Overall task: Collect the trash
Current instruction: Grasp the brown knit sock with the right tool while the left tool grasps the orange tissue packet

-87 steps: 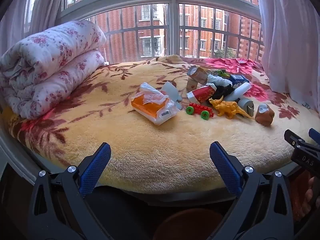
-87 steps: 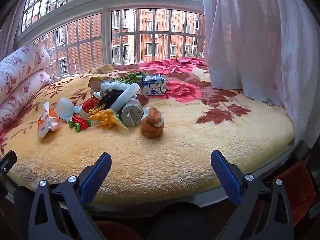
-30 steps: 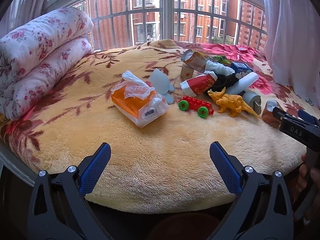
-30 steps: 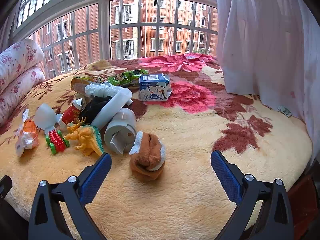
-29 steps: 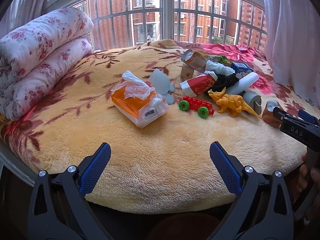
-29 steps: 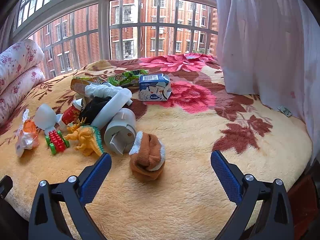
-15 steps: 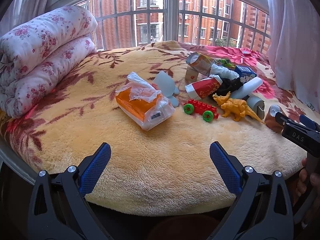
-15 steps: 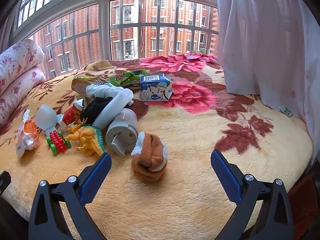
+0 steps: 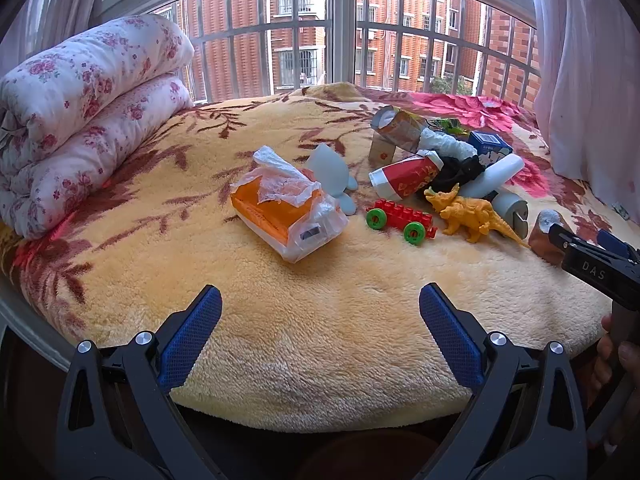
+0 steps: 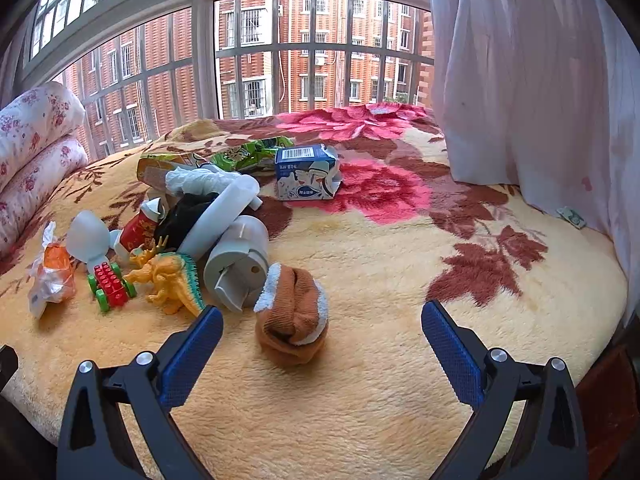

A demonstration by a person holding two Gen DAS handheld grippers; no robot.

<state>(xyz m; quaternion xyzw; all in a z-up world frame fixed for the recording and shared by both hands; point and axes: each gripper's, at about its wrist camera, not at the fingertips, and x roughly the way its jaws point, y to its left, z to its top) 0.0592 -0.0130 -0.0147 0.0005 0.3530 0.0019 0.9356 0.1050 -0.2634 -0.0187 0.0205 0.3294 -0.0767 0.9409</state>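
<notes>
A pile of litter and toys lies on a plush floral blanket (image 9: pixel 320 320). An orange tissue pack in clear plastic (image 9: pixel 286 210) lies nearest my left gripper (image 9: pixel 320 312), which is open and empty over the blanket's front part. Behind it are a red paper cup (image 9: pixel 406 174), a crumpled snack tube (image 9: pixel 396 128) and a blue milk carton (image 10: pixel 306 178). A green wrapper (image 10: pixel 248 154) lies by the carton. My right gripper (image 10: pixel 322 332) is open, with a rolled brown sock (image 10: pixel 292 318) just ahead between its fingers.
Toys sit among the litter: a red block car (image 9: pixel 400 220), a yellow dinosaur (image 10: pixel 168 276), a white bottle (image 10: pixel 224 216) and a grey cap (image 10: pixel 238 266). A folded floral quilt (image 9: pixel 80 120) fills the left. A barred window (image 9: pixel 340 32) stands behind, and a curtain (image 10: pixel 540 80) hangs at right.
Both grippers have moved forward over the blanket, so the pile looks larger. The right gripper came closer to the brown sock. Both stayed open.
</notes>
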